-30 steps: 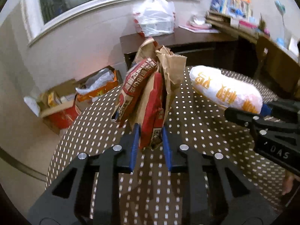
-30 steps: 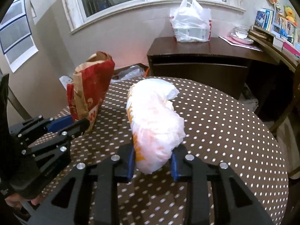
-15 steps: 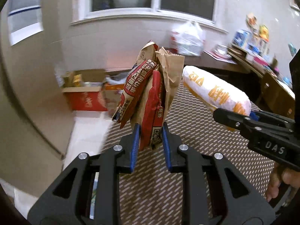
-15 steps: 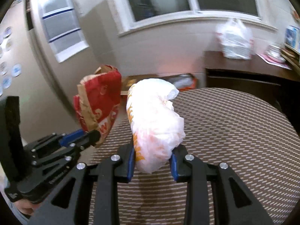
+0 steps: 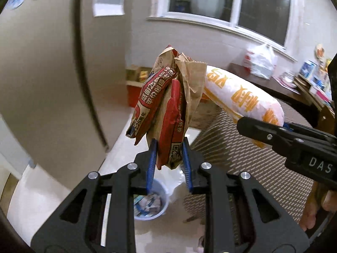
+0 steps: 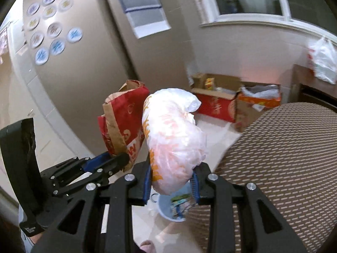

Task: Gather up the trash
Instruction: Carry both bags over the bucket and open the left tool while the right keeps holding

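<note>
Centrally in the left wrist view, the left hand-held gripper [image 5: 168,156] pinches the lower end of a crumpled red-and-brown paper food bag [image 5: 166,107] between its blue pads, the bag standing upright above the jaws. At 3 o'clock of that bag, touching or just beside it, lies a stuffed white plastic bag with orange lettering [image 5: 242,93], pinched at its near end by the right hand-held gripper [image 5: 282,128], which enters from the right edge. In the right wrist view the right hand-held gripper [image 6: 171,181] clamps that white plastic bag [image 6: 174,137], while the left hand-held gripper [image 6: 113,160] holds the paper food bag [image 6: 122,124] at 9 o'clock of it. Below both held bags, at 6 o'clock, a round pale blue waste bin [image 5: 160,189] stands on the light floor [image 5: 42,200] and contains mixed wrappers; it also shows between the right jaws [image 6: 166,208]. The brown dotted bench [image 6: 284,158] lies at 3 o'clock of the bin, its pattern smeared by blur.
</note>
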